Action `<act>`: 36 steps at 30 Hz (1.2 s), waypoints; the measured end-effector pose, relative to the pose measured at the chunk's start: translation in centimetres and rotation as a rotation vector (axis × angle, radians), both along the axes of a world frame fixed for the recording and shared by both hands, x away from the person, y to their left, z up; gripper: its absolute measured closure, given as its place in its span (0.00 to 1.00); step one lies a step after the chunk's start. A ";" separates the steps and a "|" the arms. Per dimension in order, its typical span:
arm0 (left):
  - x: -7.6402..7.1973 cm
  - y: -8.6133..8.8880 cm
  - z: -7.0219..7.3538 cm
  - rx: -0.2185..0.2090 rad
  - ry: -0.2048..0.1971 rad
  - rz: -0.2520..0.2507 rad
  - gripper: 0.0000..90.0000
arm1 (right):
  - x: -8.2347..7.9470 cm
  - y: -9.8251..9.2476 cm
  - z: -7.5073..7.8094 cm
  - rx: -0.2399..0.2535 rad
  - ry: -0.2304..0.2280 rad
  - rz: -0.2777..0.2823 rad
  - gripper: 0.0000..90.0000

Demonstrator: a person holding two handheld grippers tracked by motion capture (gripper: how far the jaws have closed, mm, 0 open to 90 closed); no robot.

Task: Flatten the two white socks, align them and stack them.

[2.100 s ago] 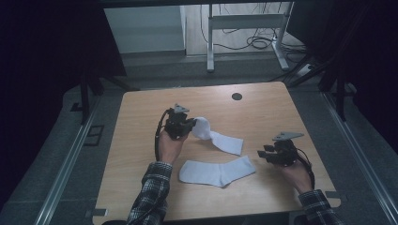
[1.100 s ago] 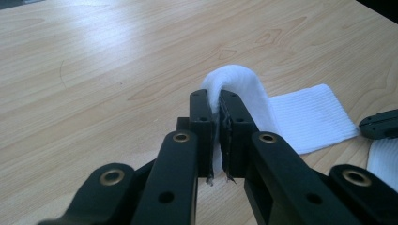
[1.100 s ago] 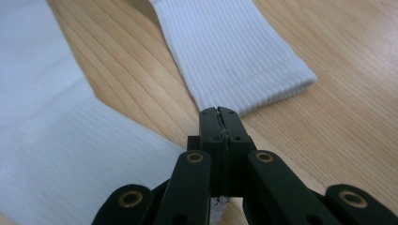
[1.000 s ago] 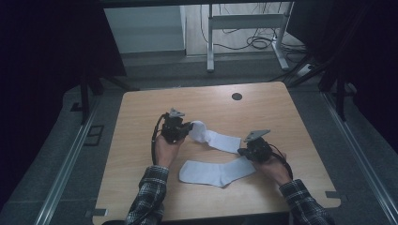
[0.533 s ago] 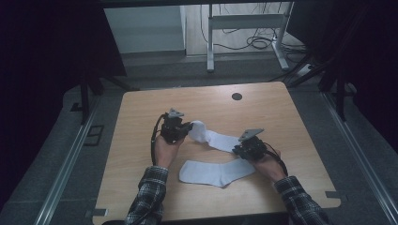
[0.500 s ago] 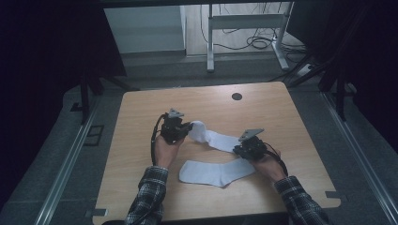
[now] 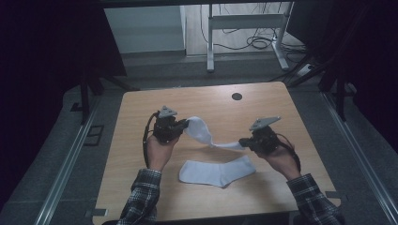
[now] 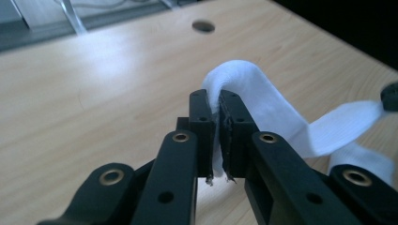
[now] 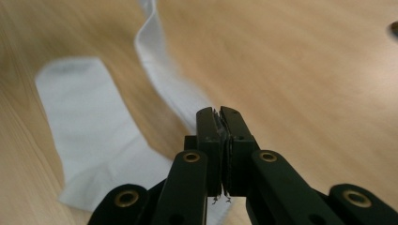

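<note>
Holding one white sock (image 7: 211, 137) by its two ends, the person had it strung in the air between both tools, sagging in the middle above the surface (image 7: 141, 108). The left hand-held gripper (image 7: 184, 125) was clamped narrow on one end, the cloth bunched and arching over its tips in the left gripper view (image 8: 234, 93); the right hand-held gripper (image 7: 243, 142) was likewise pinched tight on the other end, a thin edge of cloth showing between its pads (image 9: 217, 123) in the right gripper view. A second sock (image 7: 218, 171) lay flat on the surface just below and between the hands, apart from the lifted one. The step in hand looked like lifting and stretching the first sock straight, probably so it could be laid over its mate to pair them. The next move would call for both hands to travel together toward the flat sock, keeping the cloth taut enough not to twist, lining cuff with cuff and toe with toe, and lowering it before either grip let go; an uneven release could leave it crooked or folded. No box, basket or other container was on the surface; besides the socks it carried only a dark round hole (image 7: 237, 96) near its far edge.
</note>
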State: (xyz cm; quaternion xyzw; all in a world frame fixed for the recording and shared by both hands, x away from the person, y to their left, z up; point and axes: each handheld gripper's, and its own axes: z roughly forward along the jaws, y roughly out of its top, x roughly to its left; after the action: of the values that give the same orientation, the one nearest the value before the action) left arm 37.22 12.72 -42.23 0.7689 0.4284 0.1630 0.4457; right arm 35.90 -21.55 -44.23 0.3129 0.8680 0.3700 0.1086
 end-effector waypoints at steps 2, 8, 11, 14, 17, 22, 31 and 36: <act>0.1 0.1 0.4 0.004 -0.003 0.008 0.93 | 1.0 -0.3 1.5 0.003 -0.008 -0.037 0.97; 3.6 0.0 -4.5 0.071 0.102 0.136 0.67 | 6.4 -0.9 -1.3 -0.014 -0.030 -0.193 0.73; 4.0 0.3 -5.9 0.064 0.126 0.144 0.61 | 7.4 -1.3 -3.3 -0.022 -0.008 -0.231 0.73; 4.0 0.4 -6.8 0.079 0.124 0.146 0.59 | 7.5 -1.5 -3.9 -0.020 0.003 -0.228 0.73; 4.1 0.8 -6.7 0.067 0.118 0.149 0.57 | 7.3 -2.0 -4.2 -0.019 0.004 -0.226 0.72; 4.0 0.5 -6.4 0.072 0.094 0.135 0.58 | 7.2 -2.1 -4.4 -0.009 0.010 -0.226 0.72; 4.8 -0.5 -7.6 0.096 0.099 0.113 0.65 | 7.9 -2.0 -5.2 -0.018 0.005 -0.238 0.72; 5.9 -1.1 -9.7 0.111 0.118 0.141 0.68 | 8.9 -2.3 -6.3 -0.024 0.013 -0.284 0.71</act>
State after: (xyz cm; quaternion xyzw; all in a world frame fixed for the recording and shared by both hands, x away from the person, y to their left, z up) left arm 43.08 11.61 -51.89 0.7687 0.4972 0.1719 0.3639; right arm 44.83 -23.85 -50.56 0.4338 0.8200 0.3384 0.1579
